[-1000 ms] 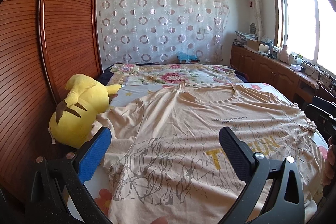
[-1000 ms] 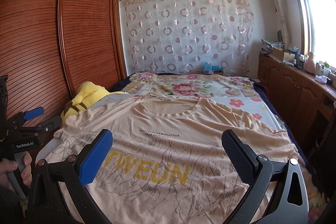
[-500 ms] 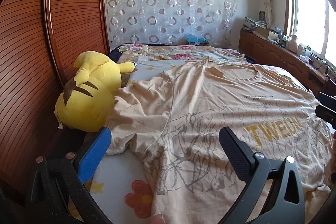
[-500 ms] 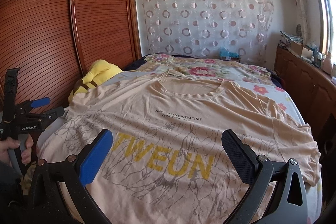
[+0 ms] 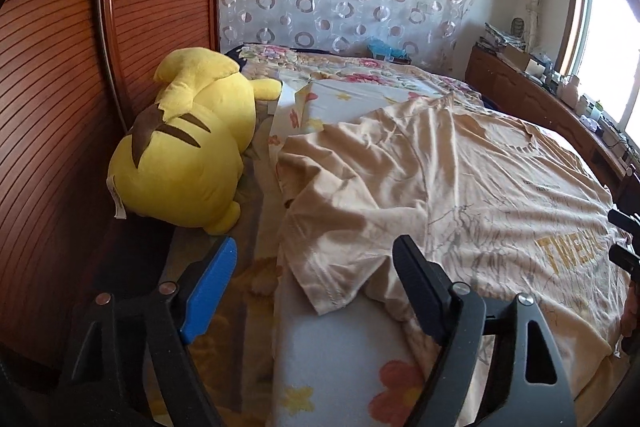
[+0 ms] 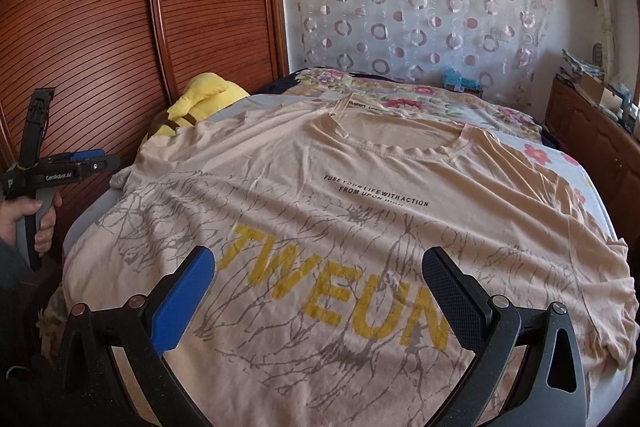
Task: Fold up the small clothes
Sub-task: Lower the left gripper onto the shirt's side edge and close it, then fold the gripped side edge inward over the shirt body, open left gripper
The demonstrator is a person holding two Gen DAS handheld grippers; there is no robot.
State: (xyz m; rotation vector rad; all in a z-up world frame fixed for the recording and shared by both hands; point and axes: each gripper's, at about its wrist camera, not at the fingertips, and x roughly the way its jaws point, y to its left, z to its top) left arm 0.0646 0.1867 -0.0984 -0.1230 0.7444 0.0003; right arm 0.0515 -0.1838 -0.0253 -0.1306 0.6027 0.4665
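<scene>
A beige T-shirt (image 6: 320,187) with yellow letters and a grey branch print lies spread front up on the bed. Its left sleeve (image 5: 332,255) lies wrinkled near the bed's edge. My left gripper (image 5: 314,243) hangs low over that sleeve. Its jaws are closing, the sleeve hem lies between the fingers, and the pads do not touch it. In the right wrist view a hand holds the left gripper (image 6: 105,159) at the shirt's left side. My right gripper (image 6: 316,253) stands open above the yellow letters with nothing held.
A yellow plush toy (image 5: 188,155) lies against the slatted wooden wardrobe (image 5: 60,67), just left of the sleeve. The floral bedsheet (image 5: 332,359) shows along the near edge. A wooden cabinet (image 5: 540,99) with clutter runs under the window on the right.
The left gripper has swung left and down from over the shirt's chest to its left sleeve, and its jaws have narrowed. The right gripper has dipped slightly toward the shirt.
</scene>
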